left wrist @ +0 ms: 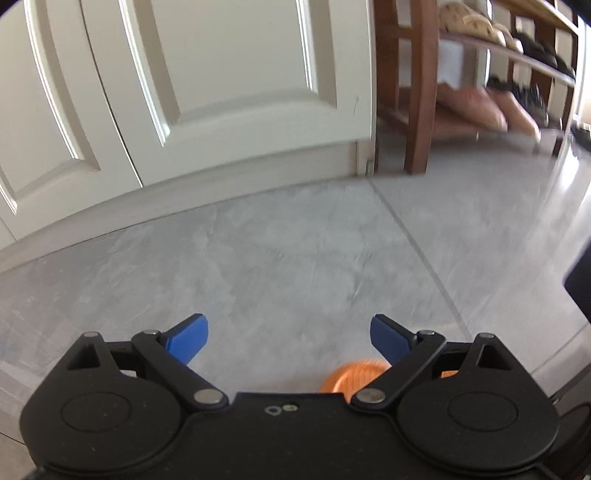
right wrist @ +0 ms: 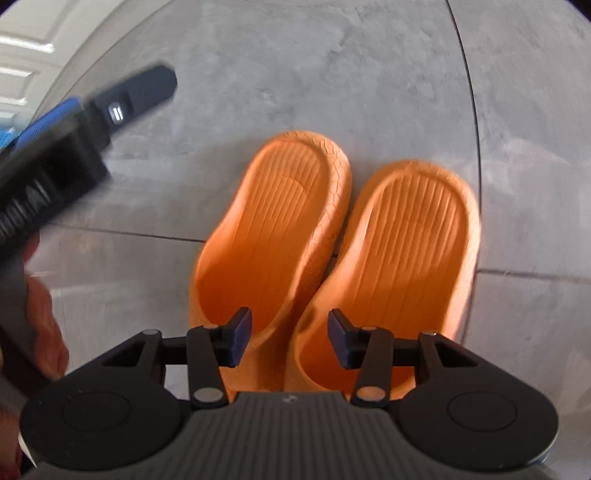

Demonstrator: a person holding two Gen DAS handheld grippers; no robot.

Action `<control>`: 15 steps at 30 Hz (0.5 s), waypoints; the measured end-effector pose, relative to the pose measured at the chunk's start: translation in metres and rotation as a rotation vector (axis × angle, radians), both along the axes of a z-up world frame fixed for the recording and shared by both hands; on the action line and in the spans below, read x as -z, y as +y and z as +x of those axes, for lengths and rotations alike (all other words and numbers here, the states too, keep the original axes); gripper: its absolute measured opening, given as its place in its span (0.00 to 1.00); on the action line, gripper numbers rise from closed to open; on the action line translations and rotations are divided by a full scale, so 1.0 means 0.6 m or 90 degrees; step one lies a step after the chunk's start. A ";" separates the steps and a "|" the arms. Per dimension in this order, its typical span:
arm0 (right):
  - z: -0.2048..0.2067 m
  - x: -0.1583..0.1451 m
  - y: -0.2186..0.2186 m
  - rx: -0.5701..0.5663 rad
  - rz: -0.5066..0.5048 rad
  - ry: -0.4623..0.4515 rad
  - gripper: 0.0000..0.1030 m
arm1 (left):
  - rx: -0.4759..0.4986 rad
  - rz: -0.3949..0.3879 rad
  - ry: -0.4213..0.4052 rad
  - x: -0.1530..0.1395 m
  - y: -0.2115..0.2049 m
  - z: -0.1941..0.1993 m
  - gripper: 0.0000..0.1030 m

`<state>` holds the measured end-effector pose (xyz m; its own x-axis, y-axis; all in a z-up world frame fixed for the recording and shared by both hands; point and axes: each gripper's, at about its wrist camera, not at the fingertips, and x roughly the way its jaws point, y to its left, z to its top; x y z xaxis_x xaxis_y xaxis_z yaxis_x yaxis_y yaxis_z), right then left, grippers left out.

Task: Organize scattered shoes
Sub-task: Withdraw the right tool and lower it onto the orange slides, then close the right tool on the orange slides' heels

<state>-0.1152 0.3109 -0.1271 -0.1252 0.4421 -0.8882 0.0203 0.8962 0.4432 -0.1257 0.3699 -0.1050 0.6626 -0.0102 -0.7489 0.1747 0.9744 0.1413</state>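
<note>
Two orange foam slippers, the left one (right wrist: 273,225) and the right one (right wrist: 406,243), lie side by side on the grey tiled floor (right wrist: 332,74), heels pointing away from me. My right gripper (right wrist: 291,334) hangs over their strap ends. It is open, one blue pad above each slipper's foot opening and the two touching inner walls between the pads. My left gripper (left wrist: 290,338) stands open over bare floor with nothing between its fingers. A sliver of an orange slipper (left wrist: 354,376) shows just beneath its right finger.
A white panelled door (left wrist: 184,92) stands ahead of the left gripper. To its right is a wooden shoe rack (left wrist: 417,92) holding pinkish slippers (left wrist: 480,107) and beige shoes (left wrist: 469,22). A person's hand (right wrist: 44,332) and the left gripper's black body (right wrist: 55,166) fill the right view's left edge.
</note>
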 end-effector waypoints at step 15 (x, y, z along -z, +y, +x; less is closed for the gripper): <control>0.039 -0.026 -0.039 -0.373 -0.117 -0.078 0.20 | 0.009 -0.073 0.002 0.020 -0.020 0.031 0.93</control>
<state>-0.0919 0.2874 -0.1116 -0.1933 0.1701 -0.9663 -0.5387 0.8047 0.2494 -0.1072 0.3581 -0.1170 0.6589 -0.1049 -0.7449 0.1889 0.9816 0.0289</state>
